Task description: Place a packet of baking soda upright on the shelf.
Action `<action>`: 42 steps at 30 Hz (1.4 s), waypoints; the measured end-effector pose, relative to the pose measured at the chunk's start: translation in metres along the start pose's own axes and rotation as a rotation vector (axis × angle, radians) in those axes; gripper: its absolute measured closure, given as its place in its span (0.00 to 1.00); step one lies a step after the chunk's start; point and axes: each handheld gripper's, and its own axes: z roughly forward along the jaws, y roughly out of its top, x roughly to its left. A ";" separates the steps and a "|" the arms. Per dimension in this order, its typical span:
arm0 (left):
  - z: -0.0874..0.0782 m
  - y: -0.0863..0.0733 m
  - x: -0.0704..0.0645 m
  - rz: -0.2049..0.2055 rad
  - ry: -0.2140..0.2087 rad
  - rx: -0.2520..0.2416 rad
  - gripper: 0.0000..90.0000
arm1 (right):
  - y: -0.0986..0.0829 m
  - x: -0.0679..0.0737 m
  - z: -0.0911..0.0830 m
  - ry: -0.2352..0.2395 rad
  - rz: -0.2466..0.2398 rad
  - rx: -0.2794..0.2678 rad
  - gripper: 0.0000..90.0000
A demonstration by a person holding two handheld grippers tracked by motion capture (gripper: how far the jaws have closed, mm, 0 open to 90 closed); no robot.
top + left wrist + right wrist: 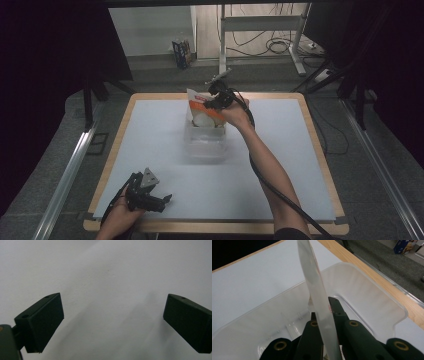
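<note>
A clear plastic bin stands on the white table mat, a little beyond its middle. My right gripper hangs over the bin's far end, shut on the top edge of an orange and white snack bag that dangles into the bin. In the right gripper view the bag shows edge-on between the closed jaws, with the bin below. My left gripper rests low at the front left of the mat, jaws spread wide and empty. Its fingers frame bare mat in the left gripper view.
The wooden table edge frames the white mat. Beyond the table stand a desk frame, cables and a small box on the floor. Metal rails run along both sides.
</note>
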 end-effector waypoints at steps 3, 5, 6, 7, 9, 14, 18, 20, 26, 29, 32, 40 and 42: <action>0.000 0.000 0.000 -0.001 -0.001 -0.002 0.03 | 0.000 0.000 -0.002 -0.005 0.002 -0.024 0.90; 0.000 0.000 0.000 0.000 -0.001 -0.002 0.03 | 0.001 0.000 -0.003 -0.009 0.000 -0.031 0.88; 0.000 0.000 0.000 0.001 0.000 -0.001 0.03 | 0.001 0.000 -0.005 -0.018 -0.005 -0.039 0.83; 0.000 0.000 0.000 0.003 0.001 0.000 0.03 | 0.002 0.000 -0.006 -0.024 -0.009 -0.042 0.80; 0.000 0.000 0.000 0.004 0.001 0.000 0.03 | 0.002 0.001 -0.008 -0.029 -0.014 -0.050 0.74; 0.000 0.000 0.000 0.002 0.001 -0.001 0.03 | 0.002 0.004 -0.014 -0.046 -0.034 -0.076 0.57; 0.000 0.000 0.000 -0.002 -0.001 -0.001 0.03 | 0.002 0.005 -0.018 -0.062 -0.045 -0.086 0.47; 0.000 0.000 0.000 -0.006 -0.003 -0.002 0.03 | 0.002 0.005 -0.020 -0.063 -0.050 -0.092 0.44; 0.000 0.000 0.001 -0.008 -0.007 -0.002 0.03 | 0.001 0.008 -0.024 -0.068 -0.060 -0.098 0.37; 0.000 0.000 0.001 -0.009 -0.007 -0.002 0.03 | 0.000 0.010 -0.025 -0.069 -0.068 -0.094 0.34; 0.000 -0.001 0.001 -0.009 -0.008 -0.002 0.03 | -0.001 0.011 -0.027 -0.066 -0.074 -0.093 0.31; 0.000 0.000 0.001 -0.009 -0.008 -0.001 0.03 | -0.007 0.011 -0.032 -0.057 -0.081 -0.101 0.23; 0.000 0.000 0.001 -0.009 -0.008 -0.001 0.04 | -0.009 0.010 -0.034 -0.057 -0.080 -0.105 0.21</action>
